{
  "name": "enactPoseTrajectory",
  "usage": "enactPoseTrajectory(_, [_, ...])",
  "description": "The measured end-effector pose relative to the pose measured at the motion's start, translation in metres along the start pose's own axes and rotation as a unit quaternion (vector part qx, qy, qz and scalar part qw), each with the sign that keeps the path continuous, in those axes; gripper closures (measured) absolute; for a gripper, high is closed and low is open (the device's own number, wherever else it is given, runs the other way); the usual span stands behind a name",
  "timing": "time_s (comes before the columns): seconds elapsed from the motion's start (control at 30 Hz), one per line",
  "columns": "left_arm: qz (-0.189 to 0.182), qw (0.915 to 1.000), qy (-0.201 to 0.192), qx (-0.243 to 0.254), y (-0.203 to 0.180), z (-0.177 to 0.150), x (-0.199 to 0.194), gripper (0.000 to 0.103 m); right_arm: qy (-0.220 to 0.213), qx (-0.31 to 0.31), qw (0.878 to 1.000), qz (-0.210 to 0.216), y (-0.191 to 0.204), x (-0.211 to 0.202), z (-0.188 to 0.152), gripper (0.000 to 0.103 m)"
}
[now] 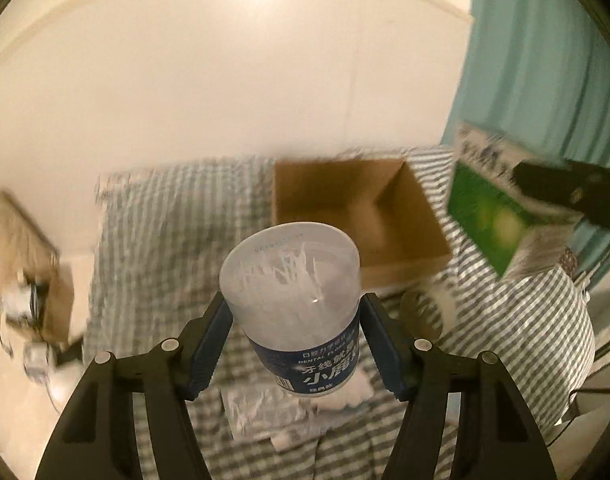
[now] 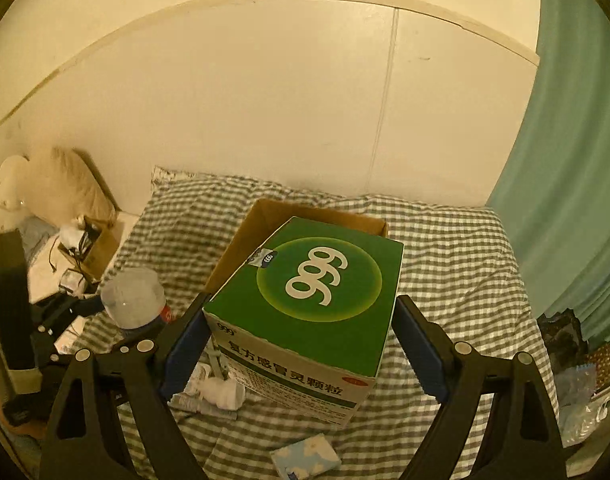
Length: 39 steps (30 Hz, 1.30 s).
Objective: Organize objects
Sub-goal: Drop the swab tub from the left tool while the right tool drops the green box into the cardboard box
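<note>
My left gripper (image 1: 295,320) is shut on a clear tub of dental floss picks (image 1: 295,300) with a blue label, held above the checked bed cover. It also shows in the right wrist view (image 2: 133,300) at the left. My right gripper (image 2: 301,336) is shut on a green and white medicine box (image 2: 313,304) marked 999, held in the air in front of an open cardboard box (image 2: 265,210). In the left wrist view the cardboard box (image 1: 405,236) lies ahead, empty inside, and the green medicine box (image 1: 493,216) is to its right.
The checked bed cover (image 2: 445,264) spreads under everything. Small white packets (image 2: 217,394) and a blue tissue pack (image 2: 305,458) lie on it near me. A cluttered box (image 2: 89,240) and pillows (image 2: 61,188) stand at the left. A green curtain (image 2: 565,160) hangs at the right.
</note>
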<state>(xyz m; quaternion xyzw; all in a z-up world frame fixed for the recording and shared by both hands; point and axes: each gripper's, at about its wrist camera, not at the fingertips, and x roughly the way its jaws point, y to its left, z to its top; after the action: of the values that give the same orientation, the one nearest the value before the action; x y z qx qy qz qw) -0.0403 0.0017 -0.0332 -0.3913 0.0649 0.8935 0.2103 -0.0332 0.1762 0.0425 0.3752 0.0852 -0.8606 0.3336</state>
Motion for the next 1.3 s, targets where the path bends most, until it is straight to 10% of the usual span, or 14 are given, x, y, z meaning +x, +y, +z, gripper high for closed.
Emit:
enactPoseTrajectory(0.3, [0.002,0.9997,-0.023,0.002,0.008,0.081,0.053,0.036,-0.032,0.012,0.999,0.007,-0.021,0.033,0.047,0.015])
enactPoseTrajectory(0.77, [-0.046,0.9988,-0.015,-0.011,0.014,0.093,0.125,0.036,0.040,0.056,0.997,0.033,-0.047,0.163,0.045,0.014])
enactPoseTrajectory(1.3, [0.006,0.9997,-0.024,0.001,0.008,0.067,0.055,0.009,-0.013,0.032,0.999,0.024,-0.060,0.064,0.035,0.005])
